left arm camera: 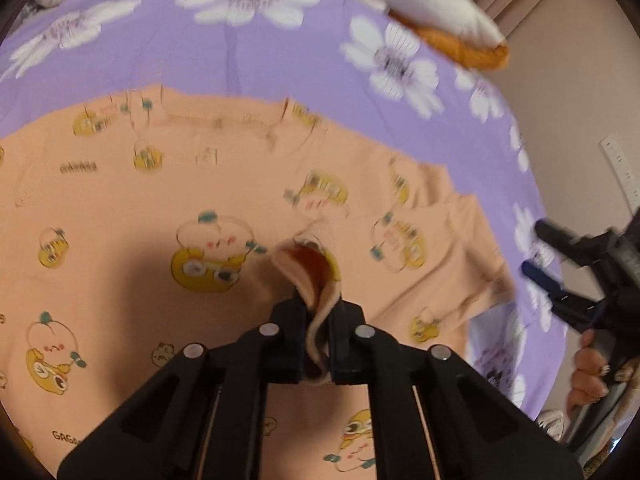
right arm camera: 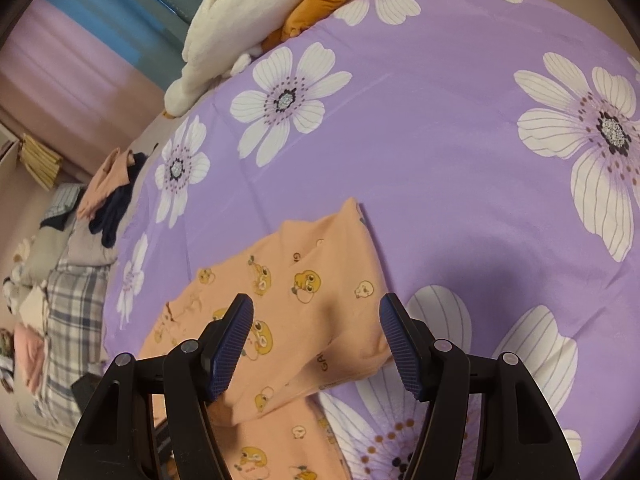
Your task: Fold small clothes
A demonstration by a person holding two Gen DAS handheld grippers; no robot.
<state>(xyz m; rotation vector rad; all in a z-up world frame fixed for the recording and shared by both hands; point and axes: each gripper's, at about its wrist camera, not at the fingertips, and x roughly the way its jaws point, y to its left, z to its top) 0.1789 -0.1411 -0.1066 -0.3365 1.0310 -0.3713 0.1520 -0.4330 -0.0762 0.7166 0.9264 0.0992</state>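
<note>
One peach-orange child's top (left arm camera: pixel 132 208), printed with yellow cartoon figures, lay spread flat on a purple bedspread (left arm camera: pixel 280 60) patterned with large white flowers; neckline toward the far side in the left wrist view, one sleeve (left arm camera: pixel 452 248) reaching out to the right. Left gripper (left arm camera: pixel 318 344): jaws pinched tight on a raised fold of the top's fabric, which stood up in a small peak between the black fingers (left arm camera: pixel 288 340). Right gripper (right arm camera: pixel 316 344): jaws held well apart, blue ribbed pads (right arm camera: pixel 230 350) on either side of the sleeve (right arm camera: pixel 304 292), which passed between them; pads not pressing on the cloth. The same gripper showed at the right edge of the left wrist view, over the purple spread just off the sleeve end, with a person's hand (left arm camera: pixel 592 376) wrapped round its handle. Grippers counted: two. Tops in work: one. One white and orange plush toy (right arm camera: pixel 256 28) lay at the far edge of the bed. Beside the bedspread, in the right wrist view, one loose heap of clothes (right arm camera: pixel 108 192), peach and dark navy pieces, count unclear. Further along that side, a plaid cloth (right arm camera: pixel 76 312) and a pink garment (right arm camera: pixel 30 356), partly cut off by the lens edge. No containers seen.
</note>
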